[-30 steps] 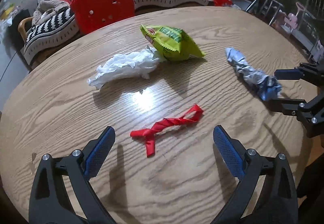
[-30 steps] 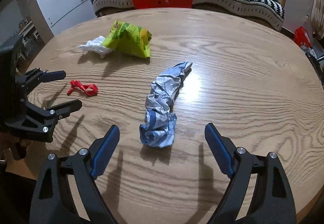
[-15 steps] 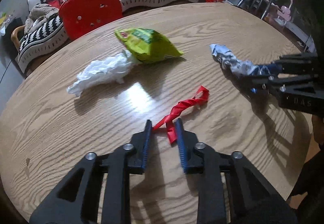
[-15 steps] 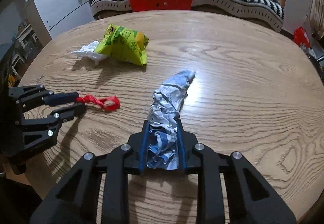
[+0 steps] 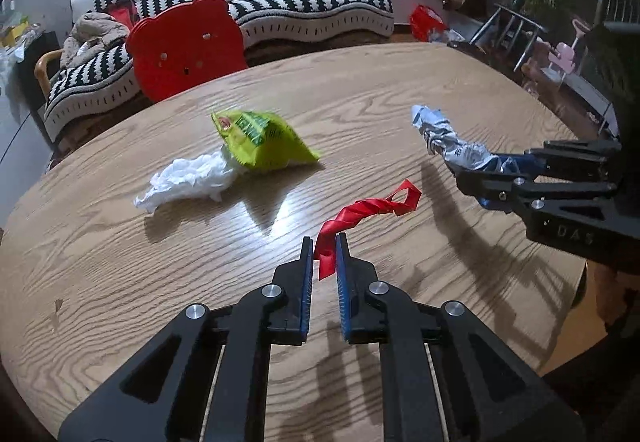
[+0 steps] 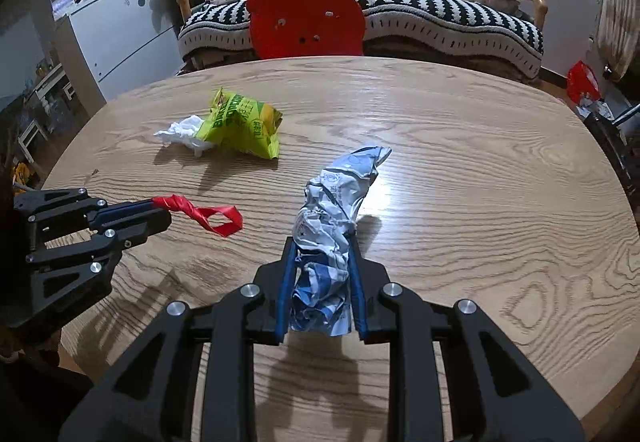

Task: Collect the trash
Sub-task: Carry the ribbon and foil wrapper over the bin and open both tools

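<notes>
Left claw [image 5: 324, 256] is pinching just the tail of the ribbon [image 5: 370, 208] at frame center, so it's probably going to slip. Right claw [image 6: 320, 266] is squeezing the wrapper [image 6: 334, 218], mostly sticking out and sagging. Bag [image 5: 260, 138] and tissue [image 5: 188, 180] are sitting upper left on the desk [image 5: 120, 282].

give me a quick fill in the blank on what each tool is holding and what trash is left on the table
1. The left tool is shut on the ____ wrapper.
2. The right tool is shut on the crumpled blue and ____ wrapper.
3. The white tissue lies against the ____ snack bag.
4. Behind the table stands a red ____-shaped chair back.

Missing words: red; white; green; bear
</notes>
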The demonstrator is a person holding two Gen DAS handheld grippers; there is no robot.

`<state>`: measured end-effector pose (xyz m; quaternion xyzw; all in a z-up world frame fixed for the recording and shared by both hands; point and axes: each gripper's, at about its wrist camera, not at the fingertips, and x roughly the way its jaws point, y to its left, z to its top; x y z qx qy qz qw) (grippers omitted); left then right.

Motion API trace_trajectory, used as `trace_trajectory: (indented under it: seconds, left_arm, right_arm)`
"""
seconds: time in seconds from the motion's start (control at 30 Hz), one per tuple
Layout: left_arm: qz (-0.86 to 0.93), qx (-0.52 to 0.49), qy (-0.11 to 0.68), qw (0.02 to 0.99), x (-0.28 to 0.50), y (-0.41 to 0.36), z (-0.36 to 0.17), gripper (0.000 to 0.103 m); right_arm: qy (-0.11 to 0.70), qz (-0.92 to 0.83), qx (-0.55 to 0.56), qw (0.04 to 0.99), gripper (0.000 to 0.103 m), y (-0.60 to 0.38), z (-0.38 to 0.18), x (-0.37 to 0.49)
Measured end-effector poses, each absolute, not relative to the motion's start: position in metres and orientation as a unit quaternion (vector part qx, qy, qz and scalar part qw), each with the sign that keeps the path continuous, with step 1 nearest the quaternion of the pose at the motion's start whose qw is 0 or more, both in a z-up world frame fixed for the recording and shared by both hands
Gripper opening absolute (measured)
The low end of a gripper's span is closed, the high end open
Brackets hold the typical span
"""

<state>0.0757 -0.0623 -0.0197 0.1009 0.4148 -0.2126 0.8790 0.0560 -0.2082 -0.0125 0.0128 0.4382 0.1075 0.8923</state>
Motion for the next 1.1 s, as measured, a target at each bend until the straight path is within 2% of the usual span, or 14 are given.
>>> trace_trajectory:
  seconds: [0.5, 0.77, 1.1]
  left_arm:
    - [-0.25, 0.103, 0.397, 0.877, 0.056, -0.139, 0.001, 0.01]
    - [-0.323, 0.106, 0.384, 0.859, 0.03, -0.237, 0.008, 0.01]
    - [-0.424, 0.138, 0.374, 0.813, -0.027, -0.35, -0.017, 0.01]
  right_arm:
    - [0.409, 0.047, 0.042, 0.91, 0.024, -0.306, 0.022, -0.006]
    - [0.391, -0.024, 0.071, 0.917, 0.024, -0.399, 0.03, -0.071]
    - [0.406, -0.114, 0.113, 0.9, 0.025, -0.507, 0.001, -0.157]
